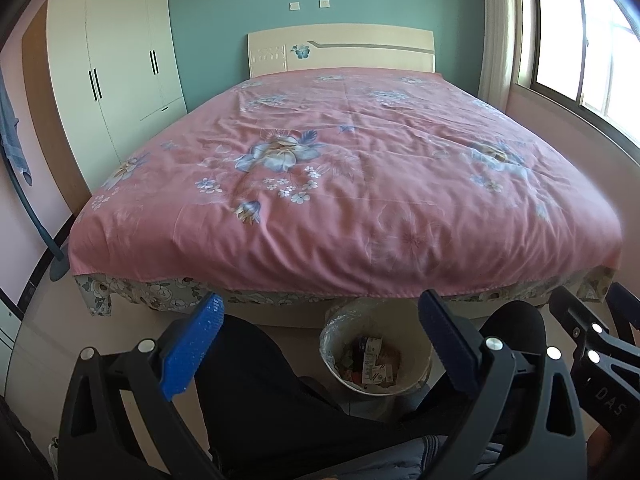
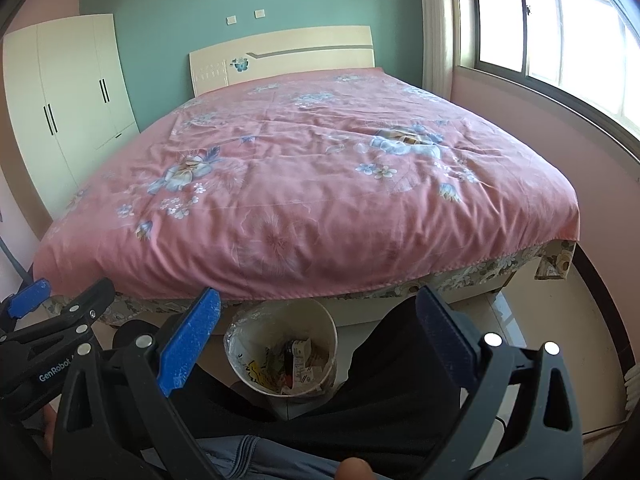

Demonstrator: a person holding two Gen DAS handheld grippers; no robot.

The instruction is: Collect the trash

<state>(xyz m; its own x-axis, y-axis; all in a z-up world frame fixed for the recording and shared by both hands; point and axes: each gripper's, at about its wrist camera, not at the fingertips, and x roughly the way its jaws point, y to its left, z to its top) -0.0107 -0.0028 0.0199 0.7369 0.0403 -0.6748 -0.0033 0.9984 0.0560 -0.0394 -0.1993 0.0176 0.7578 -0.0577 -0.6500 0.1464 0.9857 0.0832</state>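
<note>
Left gripper point(image 1: 320, 344): jaws spread wide, nothing held; black rigid frame, blue pads point(image 1: 192, 354) with a pebbled texture. Right gripper point(image 2: 320, 340): likewise wide apart and empty, same blue pads point(image 2: 188, 346).

Trash bin point(image 1: 420, 354): round, cream-walled, lined with a crinkled clear plastic bag; placed on the pale floor at the foot of the bed, between dark-trousered legs point(image 1: 256, 392). Inside: crumpled paper scraps and small printed cartons point(image 1: 374, 360).

Bed point(image 1: 344, 184): covered by a wrinkled pink sheet printed with blue flowers; floral valance beneath; cream headboard point(image 1: 340, 50) with butterfly motif. Cream wardrobe point(image 1: 116, 68) to the left, flat doors, black bar handles.
</note>
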